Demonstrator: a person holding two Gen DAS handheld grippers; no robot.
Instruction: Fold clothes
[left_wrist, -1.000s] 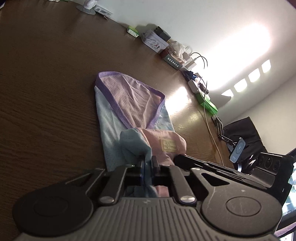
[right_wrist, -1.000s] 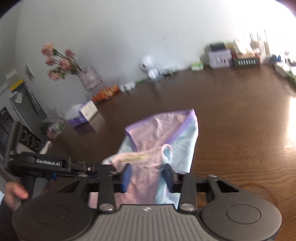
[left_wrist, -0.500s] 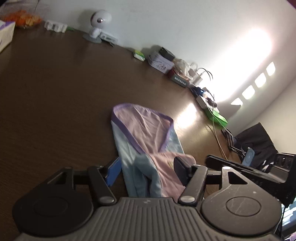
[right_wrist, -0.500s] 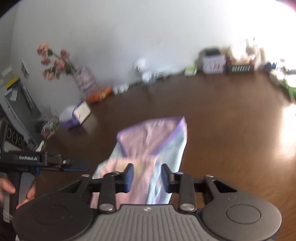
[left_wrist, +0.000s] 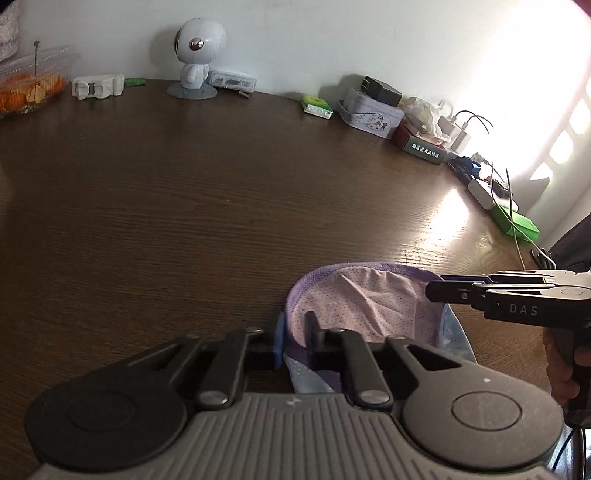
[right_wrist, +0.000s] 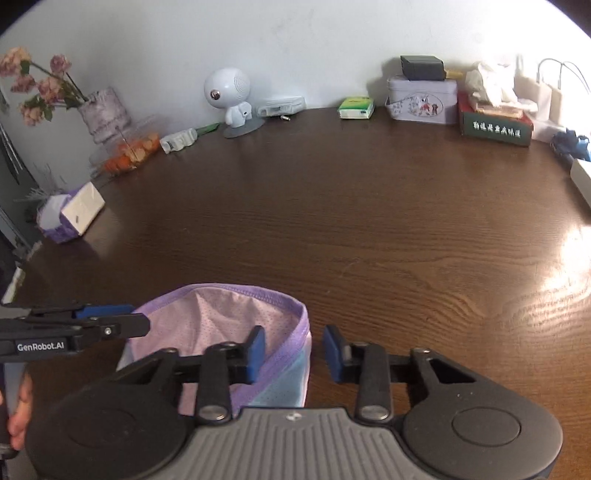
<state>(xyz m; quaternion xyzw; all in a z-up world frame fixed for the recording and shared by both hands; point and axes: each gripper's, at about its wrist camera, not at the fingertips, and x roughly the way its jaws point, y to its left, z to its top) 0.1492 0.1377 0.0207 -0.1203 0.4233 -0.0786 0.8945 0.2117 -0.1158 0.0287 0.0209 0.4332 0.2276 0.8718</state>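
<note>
The garment (left_wrist: 369, 306), pink mesh with a purple hem (right_wrist: 280, 295) over a pale blue layer, lies on the near part of the table (left_wrist: 184, 203), right under both grippers. Clutter along the wall sits well apart from it, so there is bare wood ahead to work on

The left gripper (left_wrist: 295, 339) is clenched on the hem at the garment's left corner, with the purple edge pinched between its pads. The right gripper (right_wrist: 293, 350) straddles the hem at the right corner; its jaws are closing, the edge is between them, but the pads do not press on it yet

Both tools point down and forward at the same edge, one at each corner, likely so the cloth can be lifted evenly and carried over for a fold without sagging in the middle. The step in hand seems to be taking hold. A risk is that the right pads catch only the top layer, leaving the blue one behind
</note>
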